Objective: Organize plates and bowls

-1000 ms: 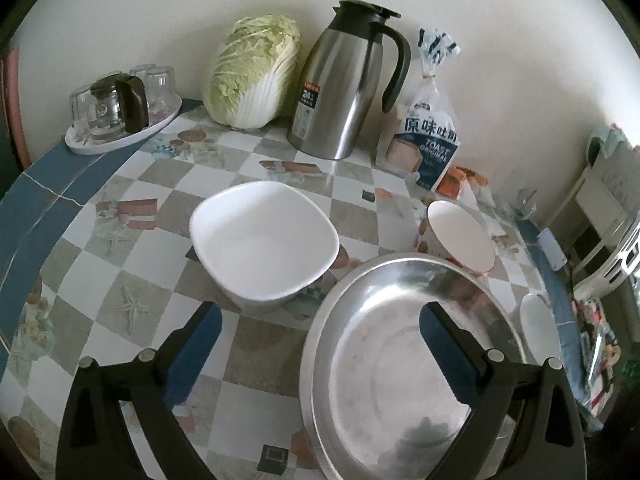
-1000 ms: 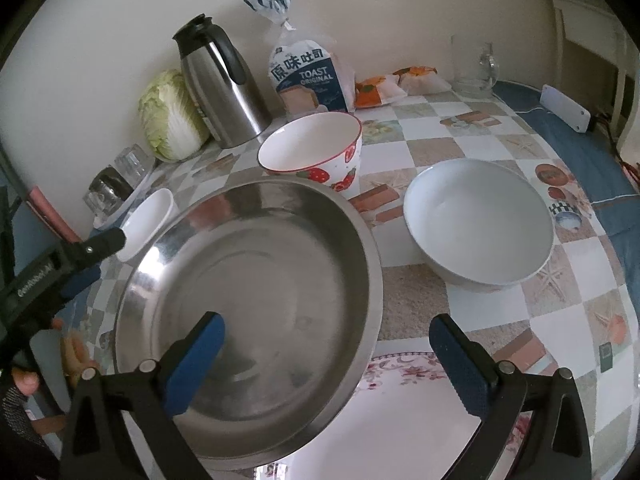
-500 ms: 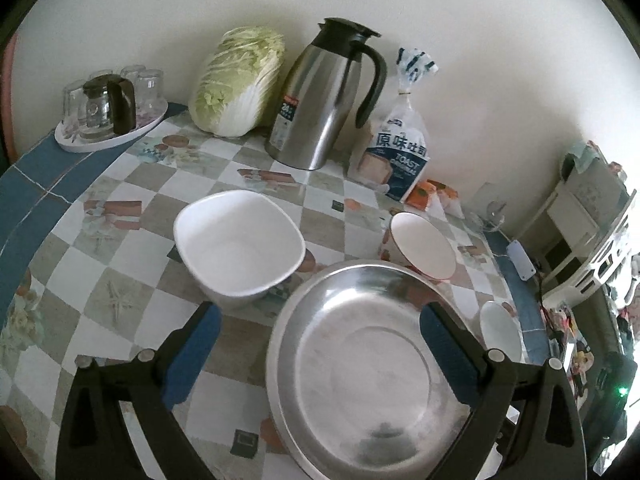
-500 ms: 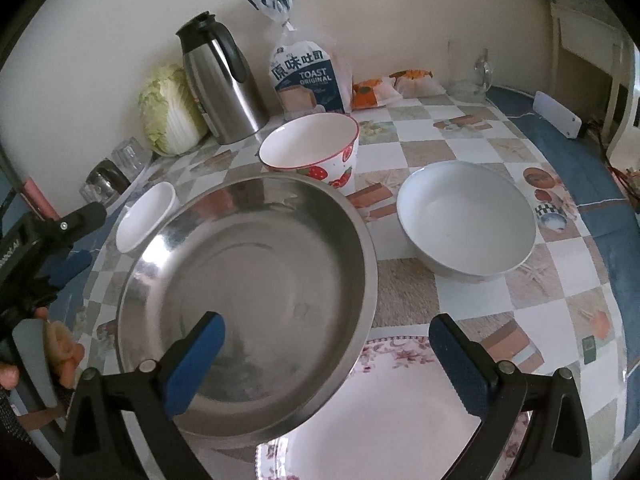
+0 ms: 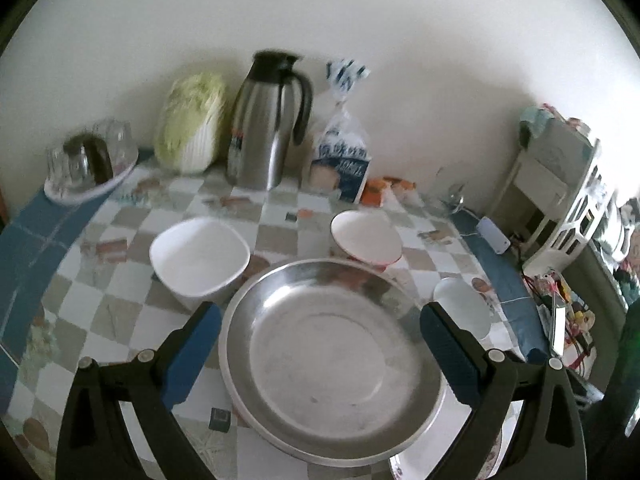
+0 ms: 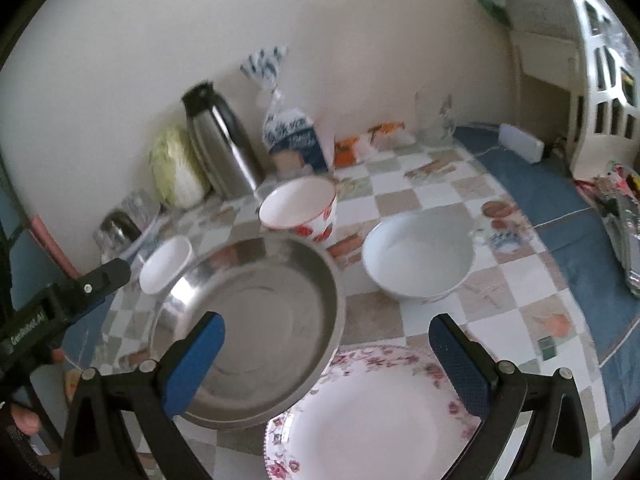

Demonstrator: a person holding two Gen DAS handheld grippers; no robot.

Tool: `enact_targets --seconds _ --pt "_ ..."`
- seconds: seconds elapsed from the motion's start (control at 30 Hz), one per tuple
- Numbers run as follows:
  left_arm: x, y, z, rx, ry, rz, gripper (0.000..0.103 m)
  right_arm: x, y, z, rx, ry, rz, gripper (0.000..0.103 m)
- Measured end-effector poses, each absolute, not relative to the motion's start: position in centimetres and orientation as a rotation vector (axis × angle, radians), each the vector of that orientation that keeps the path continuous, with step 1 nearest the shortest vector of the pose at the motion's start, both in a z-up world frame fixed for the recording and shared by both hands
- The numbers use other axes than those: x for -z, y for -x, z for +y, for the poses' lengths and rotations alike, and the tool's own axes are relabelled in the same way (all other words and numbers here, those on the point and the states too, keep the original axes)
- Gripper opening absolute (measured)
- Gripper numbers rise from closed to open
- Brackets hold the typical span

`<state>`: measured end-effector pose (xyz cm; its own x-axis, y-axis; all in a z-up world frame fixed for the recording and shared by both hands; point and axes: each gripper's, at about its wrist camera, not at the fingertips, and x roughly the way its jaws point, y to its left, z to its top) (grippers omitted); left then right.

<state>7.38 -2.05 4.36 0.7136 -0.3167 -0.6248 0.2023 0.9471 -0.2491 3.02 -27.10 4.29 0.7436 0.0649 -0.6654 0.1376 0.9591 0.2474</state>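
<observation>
A large steel dish point(image 5: 332, 360) point(image 6: 252, 320) lies on the checked table. My left gripper point(image 5: 320, 344) is open above it, a finger on each side, holding nothing. My right gripper point(image 6: 326, 356) is open and empty above the gap between the steel dish and a floral-rimmed plate point(image 6: 376, 416), whose edge shows in the left wrist view point(image 5: 404, 466). A square white bowl point(image 5: 200, 256) point(image 6: 418, 260), a red-patterned bowl point(image 5: 366, 238) point(image 6: 298, 208) and a small white dish point(image 5: 462, 306) point(image 6: 166, 264) stand around the steel dish.
At the wall stand a steel thermos jug point(image 5: 268, 120), a cabbage point(image 5: 190, 132), a bag of toast point(image 5: 340, 164), snack packets point(image 6: 372, 140) and a glass mug point(image 6: 434, 120). A tray of glasses point(image 5: 86, 164) sits far left. A white shelf unit point(image 5: 560, 196) stands beside the table.
Both grippers have risen and pulled back from the table, so the dishes look smaller. The floral plate has come fully into the right wrist view. No dish has moved.
</observation>
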Motion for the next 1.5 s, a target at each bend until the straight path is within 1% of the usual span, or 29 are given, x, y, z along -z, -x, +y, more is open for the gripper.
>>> enact_targets --seconds 0.17,0.23,0.3,0.47,0.5,0.7,0.8,0.87,0.93,1.0,1.03,1.1,1.17,1.2,1.27,1.37,1.5 --pt "-5.0 -5.9 -3.7 0.267 0.092 0.730 0.100 -5.5 -1.1 -28.9 0.116 -0.304 0.686 0.103" --pt "-4.7 -5.7 -4.2 0.287 0.087 0.765 0.100 -5.6 -0.6 -29.3 0.147 -0.286 0.693 0.103" --pt "-4.0 -5.6 -4.8 0.326 0.100 0.842 0.100 -5.1 -0.4 -29.8 0.168 -0.281 0.735 0.103" --pt "-0.2 -5.9 -6.1 0.362 0.147 1.155 0.099 -2.6 -0.8 -31.7 0.197 -0.321 0.895 0.103" --pt "0.3 -5.7 -6.5 0.359 0.139 1.186 0.099 -2.1 -0.7 -32.1 0.203 -0.334 0.923 0.103" --pt "1.1 -4.3 -8.3 0.407 0.080 1.223 0.099 1.3 -0.5 -34.2 0.176 -0.464 1.056 0.103" --pt "2.4 -4.1 -8.8 0.432 0.095 1.284 0.099 2.8 -0.7 -34.8 0.165 -0.517 1.110 0.101" --pt "3.4 -4.0 -9.1 0.454 0.120 1.327 0.099 3.6 -0.7 -35.0 0.175 -0.537 1.141 0.095" --pt "4.2 -4.1 -9.3 0.472 0.147 1.347 0.100 4.3 -0.7 -35.4 0.181 -0.566 1.163 0.092" --pt "4.9 -4.2 -9.4 0.461 0.148 1.367 0.100 4.7 -0.7 -35.7 0.186 -0.592 1.172 0.087" --pt "5.1 -4.2 -9.4 0.451 0.150 1.370 0.100 4.9 -0.6 -36.0 0.192 -0.608 1.176 0.083" --pt "5.6 -4.4 -9.3 0.430 0.155 1.368 0.100 5.4 -0.3 -36.5 0.195 -0.648 1.177 0.080" --pt "6.1 -4.6 -9.4 0.425 0.153 1.370 0.100 6.1 -0.2 -37.1 0.185 -0.696 1.178 0.070" --pt "6.5 -4.8 -9.7 0.433 0.160 1.378 0.100 6.4 -0.2 -37.3 0.181 -0.712 1.182 0.067" --pt "7.0 -4.9 -10.0 0.450 0.181 1.391 0.100 6.7 -0.1 -37.5 0.170 -0.732 1.186 0.056" --pt "7.4 -4.9 -10.7 0.456 0.144 1.397 0.100 6.8 -0.1 -37.7 0.157 -0.740 1.181 0.051" --pt "7.8 -5.0 -11.4 0.433 0.075 1.391 0.099 7.1 -0.1 -37.7 0.130 -0.742 1.186 0.051"
